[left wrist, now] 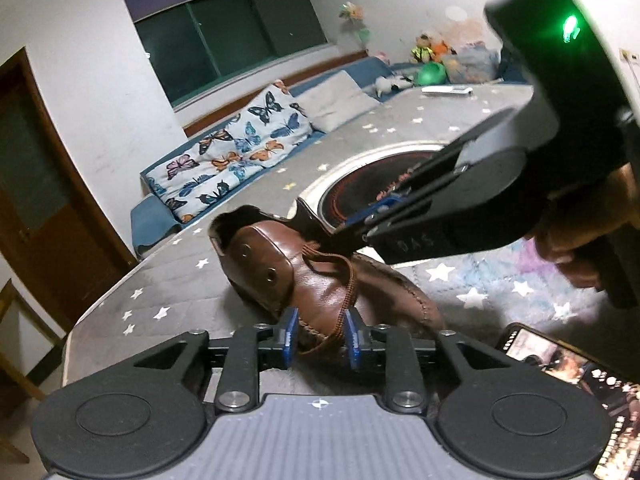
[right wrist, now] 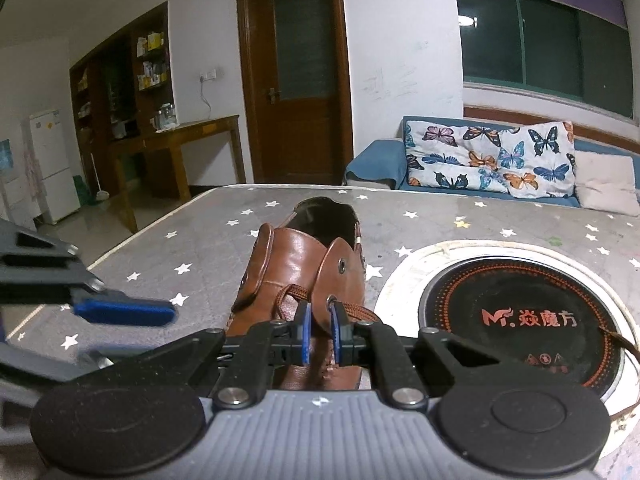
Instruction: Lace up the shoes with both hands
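Fingers of the right gripper [right wrist: 320, 334] pinch the eyelet flap of the brown shoe [right wrist: 304, 268] on the desk [right wrist: 192, 240], apparently steadying it, while the left gripper [left wrist: 319, 336], fingers spread, straddles the lace [left wrist: 347, 292] beside that shoe's toe.

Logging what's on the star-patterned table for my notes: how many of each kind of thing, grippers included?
Shoe: 1
Shoelace: 1
Hotplate: 1
Phone: 1
Remote: 1
Grippers: 2, left gripper, right gripper
Total: 7

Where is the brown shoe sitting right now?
In both wrist views the brown shoe lies mid-frame on the star-patterned table cover, beside the round black cooktop on its right in the right wrist view.
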Demonstrator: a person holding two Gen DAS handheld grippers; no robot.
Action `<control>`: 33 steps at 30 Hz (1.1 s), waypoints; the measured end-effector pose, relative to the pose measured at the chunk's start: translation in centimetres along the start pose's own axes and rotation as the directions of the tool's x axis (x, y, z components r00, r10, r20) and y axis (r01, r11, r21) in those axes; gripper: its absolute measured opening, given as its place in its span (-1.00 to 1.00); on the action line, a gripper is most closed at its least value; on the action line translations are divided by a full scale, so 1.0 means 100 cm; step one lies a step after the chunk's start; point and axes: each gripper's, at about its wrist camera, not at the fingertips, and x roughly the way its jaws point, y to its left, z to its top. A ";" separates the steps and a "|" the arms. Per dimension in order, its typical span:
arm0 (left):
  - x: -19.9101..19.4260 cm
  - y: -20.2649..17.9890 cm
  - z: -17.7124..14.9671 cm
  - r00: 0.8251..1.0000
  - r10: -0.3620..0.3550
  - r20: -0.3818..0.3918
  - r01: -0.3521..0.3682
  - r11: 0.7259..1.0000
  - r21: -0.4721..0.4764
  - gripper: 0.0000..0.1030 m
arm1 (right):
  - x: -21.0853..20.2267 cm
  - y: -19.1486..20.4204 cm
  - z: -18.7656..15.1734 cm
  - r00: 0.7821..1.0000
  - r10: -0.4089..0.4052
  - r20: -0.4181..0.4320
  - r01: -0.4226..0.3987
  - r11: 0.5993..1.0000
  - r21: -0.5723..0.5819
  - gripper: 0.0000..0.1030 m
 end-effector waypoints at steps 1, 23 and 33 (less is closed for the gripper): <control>0.004 -0.001 -0.001 1.000 -0.009 -0.006 0.009 1.000 0.004 -0.43 | 0.000 0.000 0.000 1.000 0.000 0.001 0.000 1.000 0.002 -0.81; -0.008 0.011 -0.001 0.936 0.350 0.029 -0.346 0.933 -0.095 -0.97 | 0.000 -0.002 -0.010 0.998 -0.057 0.002 0.057 0.998 0.023 -0.80; -0.010 0.006 0.005 0.913 0.405 0.055 -0.394 0.908 -0.143 -0.97 | 0.008 0.020 -0.010 0.998 -0.048 0.035 0.050 0.997 -0.051 -0.79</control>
